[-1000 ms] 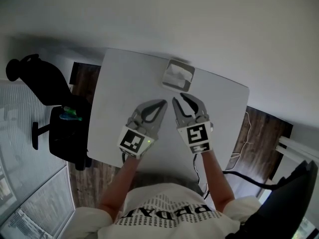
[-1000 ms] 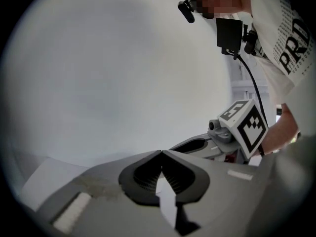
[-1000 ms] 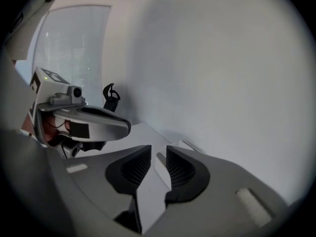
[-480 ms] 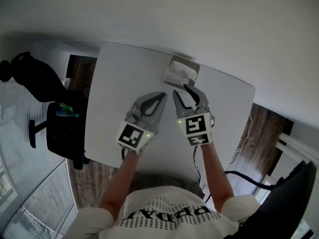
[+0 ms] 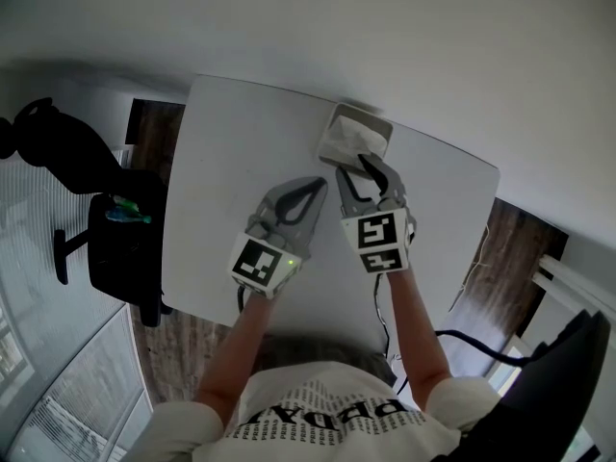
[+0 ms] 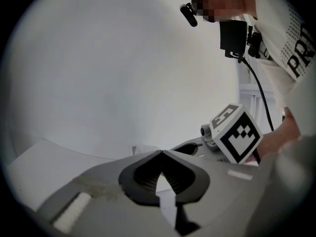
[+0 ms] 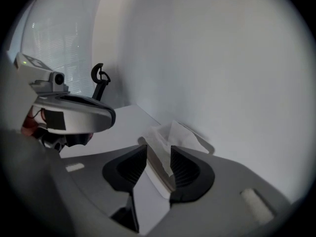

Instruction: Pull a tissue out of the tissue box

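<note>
The tissue box [image 5: 354, 140] stands at the far edge of the white table [image 5: 231, 162], by the wall, with a white tissue [image 5: 343, 140] sticking up from its top. My right gripper [image 5: 353, 166] hangs at the box's near edge, tilted down. Its jaws are opening. In the right gripper view the tissue [image 7: 170, 136] rises between the two pads of the right gripper [image 7: 158, 154], and neither pad presses on it. My left gripper [image 5: 319, 183] is shut and empty, left of the right one and short of the box. The left gripper's [image 6: 160, 153] tips meet.
A black office chair [image 5: 82, 176] stands off the table's left side. A black cable [image 5: 472, 340] runs over the wooden floor at the right. The pale wall [image 5: 385, 37] rises directly behind the box. The right gripper's marker cube [image 6: 237, 135] is close beside the left gripper.
Both grippers have moved forward and down toward the box. The right gripper's jaws have spread wider and now flank the tissue.
</note>
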A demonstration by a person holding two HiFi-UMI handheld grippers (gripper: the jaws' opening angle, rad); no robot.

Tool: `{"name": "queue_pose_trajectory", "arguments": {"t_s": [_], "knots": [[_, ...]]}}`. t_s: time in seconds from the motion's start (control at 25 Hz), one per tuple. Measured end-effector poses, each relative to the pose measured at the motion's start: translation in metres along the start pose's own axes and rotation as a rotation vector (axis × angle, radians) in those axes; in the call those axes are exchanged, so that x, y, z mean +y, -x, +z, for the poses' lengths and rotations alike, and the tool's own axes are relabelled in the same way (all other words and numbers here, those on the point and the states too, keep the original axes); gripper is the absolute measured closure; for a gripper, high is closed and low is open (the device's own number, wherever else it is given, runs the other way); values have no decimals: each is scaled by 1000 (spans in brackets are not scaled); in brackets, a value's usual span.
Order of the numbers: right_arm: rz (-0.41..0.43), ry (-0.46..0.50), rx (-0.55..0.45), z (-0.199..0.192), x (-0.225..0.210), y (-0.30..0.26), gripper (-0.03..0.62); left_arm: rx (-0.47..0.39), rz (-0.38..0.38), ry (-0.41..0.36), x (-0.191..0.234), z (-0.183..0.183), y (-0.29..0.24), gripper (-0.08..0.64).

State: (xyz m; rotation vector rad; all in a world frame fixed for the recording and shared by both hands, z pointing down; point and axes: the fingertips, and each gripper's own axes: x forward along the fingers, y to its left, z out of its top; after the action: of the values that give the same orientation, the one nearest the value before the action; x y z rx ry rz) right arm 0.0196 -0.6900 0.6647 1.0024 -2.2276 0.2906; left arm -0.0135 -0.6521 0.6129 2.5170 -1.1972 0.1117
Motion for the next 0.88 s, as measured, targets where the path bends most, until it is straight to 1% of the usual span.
{"name": "queue_pose_trajectory", "arguments": {"t_s": [0.12, 0.2, 0.32, 0.44, 0.6, 0.68, 0.76, 0.84, 0.88], "knots": [[8, -31, 11, -4, -1, -4, 433, -4, 6, 16, 2, 0, -1, 568], [10, -56, 11, -4, -2, -5, 433, -17, 19, 41, 4, 3, -1, 568], [31, -109, 25, -5, -3, -6, 434, -20, 28, 50, 6, 3, -1, 568], [67, -148, 42, -8, -4, -7, 434, -15, 26, 37, 6, 0, -1, 568], [97, -146, 62, -10, -4, -9, 436, -4, 10, 13, 4, -4, -1, 568], [114, -140, 70, -10, 0, -10, 466, -4, 8, 15, 3, -4, -1, 568], [129, -147, 77, -8, 7, -10, 527, -18, 17, 48, 2, 1, -2, 568], [126, -145, 70, -4, 14, -10, 578, -19, 20, 58, 2, 2, -2, 568], [117, -133, 66, -3, 16, -10, 583, -16, 19, 56, 2, 0, -2, 568]]}}
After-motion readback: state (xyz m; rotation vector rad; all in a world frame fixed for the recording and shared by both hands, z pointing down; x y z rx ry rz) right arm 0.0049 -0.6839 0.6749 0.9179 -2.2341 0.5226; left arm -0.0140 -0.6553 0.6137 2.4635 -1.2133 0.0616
